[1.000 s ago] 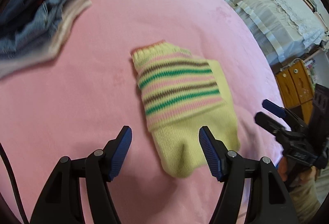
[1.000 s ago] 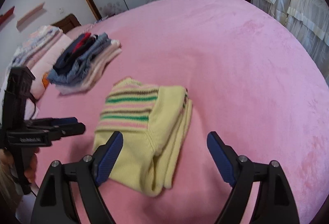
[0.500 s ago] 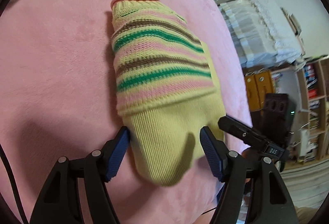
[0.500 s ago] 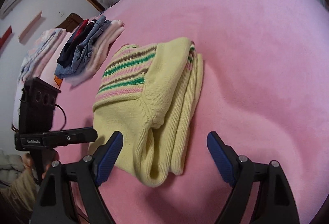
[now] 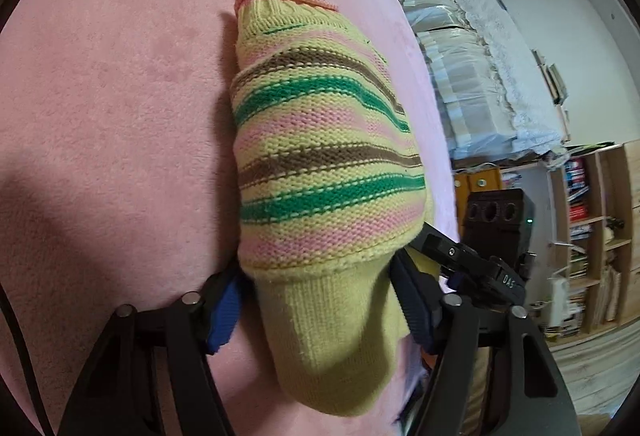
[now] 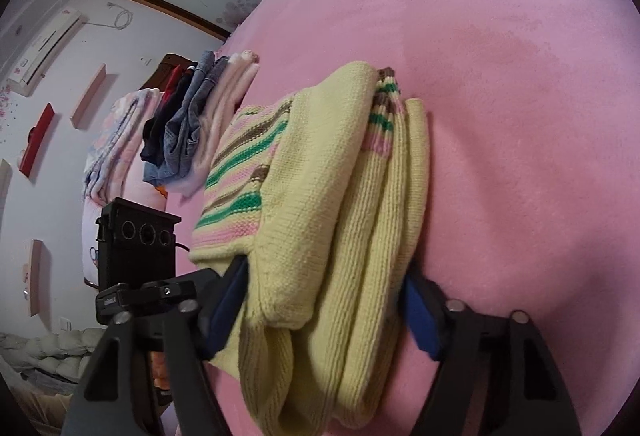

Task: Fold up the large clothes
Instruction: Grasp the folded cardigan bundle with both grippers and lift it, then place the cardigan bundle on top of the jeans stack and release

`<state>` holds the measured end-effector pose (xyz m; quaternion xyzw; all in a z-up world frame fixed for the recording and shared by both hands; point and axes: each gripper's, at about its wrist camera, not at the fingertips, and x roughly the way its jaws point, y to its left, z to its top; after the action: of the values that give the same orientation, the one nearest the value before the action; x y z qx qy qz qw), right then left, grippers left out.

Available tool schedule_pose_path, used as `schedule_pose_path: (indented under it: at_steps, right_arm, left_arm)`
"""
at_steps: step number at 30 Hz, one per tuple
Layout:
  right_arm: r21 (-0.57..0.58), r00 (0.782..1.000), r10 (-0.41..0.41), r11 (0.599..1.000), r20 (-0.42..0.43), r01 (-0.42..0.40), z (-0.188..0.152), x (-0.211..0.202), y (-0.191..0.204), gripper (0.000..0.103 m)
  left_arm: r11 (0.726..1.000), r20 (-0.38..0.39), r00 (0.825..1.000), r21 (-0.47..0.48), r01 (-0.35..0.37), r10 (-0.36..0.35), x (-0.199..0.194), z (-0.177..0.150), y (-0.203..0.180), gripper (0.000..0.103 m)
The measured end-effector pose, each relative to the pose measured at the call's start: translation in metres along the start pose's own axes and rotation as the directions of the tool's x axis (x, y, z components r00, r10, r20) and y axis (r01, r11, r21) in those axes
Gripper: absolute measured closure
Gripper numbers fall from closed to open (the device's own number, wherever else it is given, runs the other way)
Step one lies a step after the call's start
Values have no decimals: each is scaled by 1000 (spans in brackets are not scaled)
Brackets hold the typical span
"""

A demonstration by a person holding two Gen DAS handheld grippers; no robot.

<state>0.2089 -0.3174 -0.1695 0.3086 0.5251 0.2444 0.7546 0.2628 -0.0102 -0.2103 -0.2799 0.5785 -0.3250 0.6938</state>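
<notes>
We have the folded sweater (image 5: 328, 172) on the pink bed (image 5: 120, 116), both the left gripper (image 5: 320, 310) and right gripper (image 6: 326, 312) closing, jaws against its near end.

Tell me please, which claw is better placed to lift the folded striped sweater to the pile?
Probably neither alone. The left claw and right claw each straddle a near corner of the striped sweater, jaws closing around it, so lift together toward the pile.

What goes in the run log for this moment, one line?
stage: gripping folded striped sweater | left claw: closing around near end | right claw: closing around near end | surface: pink bed cover
</notes>
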Motion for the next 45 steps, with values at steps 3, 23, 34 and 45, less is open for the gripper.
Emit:
schedule_pose_path:
  at_steps: [3, 23, 34, 45]
  right_arm:
    - [-16, 1000, -16, 1000, 14, 16, -3, -3, 5, 52]
    - [-123, 987, -118, 984, 113, 131, -55, -34, 112, 63]
    - [-208, 991, -26, 977, 128, 52, -42, -5, 234, 63]
    - [-222, 985, 84, 974, 149, -49, 75, 82, 332, 63]
  left_arm:
    - [994, 13, 995, 44, -100, 100, -8, -4, -13, 53]
    - [909, 128, 927, 191, -372, 352, -115, -41, -114, 62]
    - [910, 211, 911, 146, -388, 354, -270, -31, -96, 61]
    - [876, 332, 871, 197, -440, 363, -378, 111, -64, 59]
